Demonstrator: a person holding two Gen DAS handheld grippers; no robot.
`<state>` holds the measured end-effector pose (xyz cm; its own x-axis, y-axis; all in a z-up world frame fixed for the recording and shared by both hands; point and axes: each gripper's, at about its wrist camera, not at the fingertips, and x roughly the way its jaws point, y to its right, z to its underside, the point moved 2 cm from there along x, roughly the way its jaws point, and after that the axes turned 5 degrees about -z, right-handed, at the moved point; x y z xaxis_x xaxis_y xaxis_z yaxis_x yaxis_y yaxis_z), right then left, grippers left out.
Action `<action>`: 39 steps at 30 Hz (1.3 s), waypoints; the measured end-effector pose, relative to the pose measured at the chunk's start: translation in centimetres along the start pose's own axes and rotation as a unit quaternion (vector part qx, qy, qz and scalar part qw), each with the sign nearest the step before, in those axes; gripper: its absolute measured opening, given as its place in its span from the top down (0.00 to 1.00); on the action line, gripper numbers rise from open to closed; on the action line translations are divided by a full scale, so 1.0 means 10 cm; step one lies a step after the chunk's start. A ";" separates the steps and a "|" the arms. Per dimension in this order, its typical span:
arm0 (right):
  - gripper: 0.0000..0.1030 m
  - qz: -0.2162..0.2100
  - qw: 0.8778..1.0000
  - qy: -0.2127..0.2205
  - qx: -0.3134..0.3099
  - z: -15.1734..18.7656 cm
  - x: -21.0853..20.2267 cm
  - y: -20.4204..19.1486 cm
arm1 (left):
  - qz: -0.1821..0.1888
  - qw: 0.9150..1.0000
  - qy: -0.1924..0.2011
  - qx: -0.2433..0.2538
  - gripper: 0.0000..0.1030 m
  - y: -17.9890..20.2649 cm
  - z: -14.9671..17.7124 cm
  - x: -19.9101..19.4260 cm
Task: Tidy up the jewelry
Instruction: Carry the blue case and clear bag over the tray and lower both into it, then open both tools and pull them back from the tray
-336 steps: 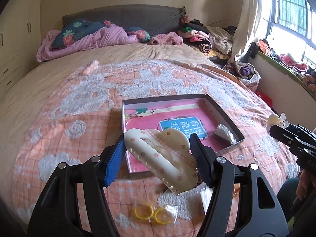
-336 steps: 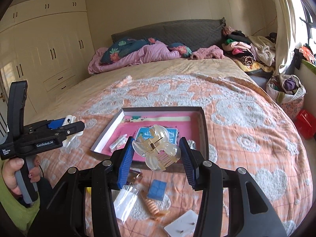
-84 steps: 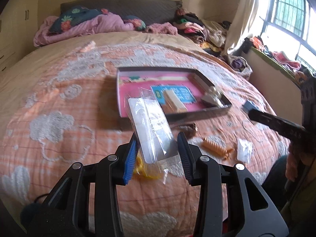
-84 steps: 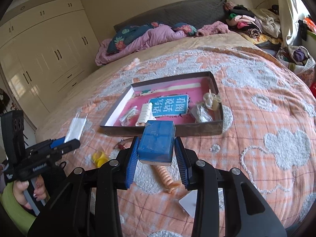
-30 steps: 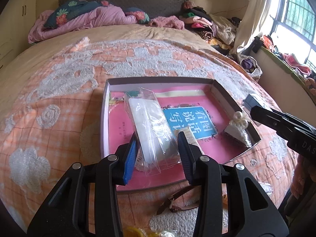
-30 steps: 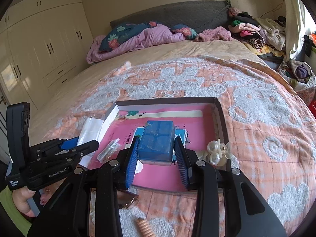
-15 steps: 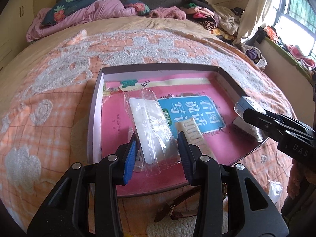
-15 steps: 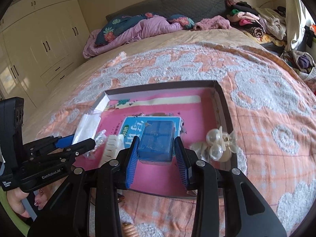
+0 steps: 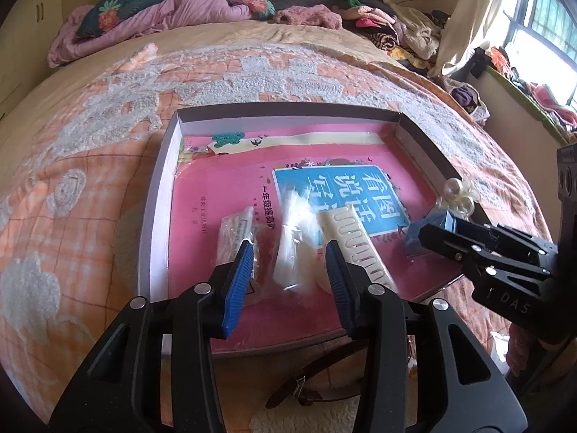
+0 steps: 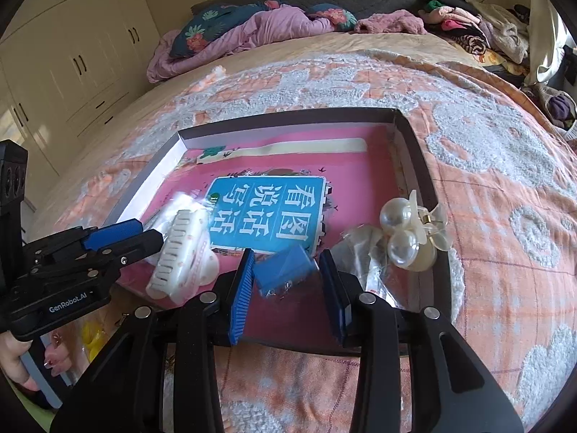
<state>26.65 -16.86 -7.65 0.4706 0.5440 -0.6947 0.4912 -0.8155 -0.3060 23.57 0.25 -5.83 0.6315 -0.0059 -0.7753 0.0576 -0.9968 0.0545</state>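
Note:
A shallow grey tray (image 9: 288, 110) lined with a pink book lies on the bed. My left gripper (image 9: 289, 252) hovers over its near left part with jaws apart. A clear plastic bag (image 9: 294, 245) sits blurred between them, touching neither pad. In the right wrist view my right gripper (image 10: 286, 256) is low over the tray's (image 10: 288, 117) near edge. A small blue box (image 10: 285, 270) lies tilted and loose between its pads. The left gripper (image 10: 144, 232) shows at the left there, the right gripper (image 9: 432, 232) at the right of the left wrist view.
In the tray lie a cream toothed hair claw (image 9: 355, 234), a pearl clip (image 10: 407, 234) on a crinkled clear bag (image 10: 364, 252), and a small packet (image 9: 234, 231). A brown strap (image 9: 317, 379) and yellow hair ties (image 10: 90, 339) lie on the blanket in front. A hand (image 10: 14, 361) grips the left handle.
Both grippers have sunk closer to the tray. The clear bag has slipped down out of the left pads. The blue box has tipped and dropped from the right pads.

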 end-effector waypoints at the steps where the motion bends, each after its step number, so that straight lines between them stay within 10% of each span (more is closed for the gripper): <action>1: 0.65 -0.001 1.000 0.003 0.001 0.00 -0.01 0.00 | 0.000 1.000 -0.001 0.000 0.67 0.00 0.00 -0.01; 11: 0.43 -0.022 0.999 0.032 0.009 -0.08 -0.24 -0.03 | -0.008 1.000 0.009 -0.014 0.60 -0.06 0.00 -0.11; 19: 0.21 -0.032 0.997 0.072 0.009 -0.15 -0.51 -0.08 | -0.020 0.999 0.029 -0.024 0.34 -0.07 -0.05 -0.31; 39: 0.19 -0.019 0.989 0.146 -0.010 -0.19 -1.24 -0.30 | -0.019 0.996 0.077 -0.043 0.17 -0.17 -0.06 -0.95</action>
<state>20.77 -20.80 3.08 0.6416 0.6103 -0.4646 0.5253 -0.7910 -0.3137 17.93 2.00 1.77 0.7387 0.0516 -0.6721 0.1462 -0.9856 0.0850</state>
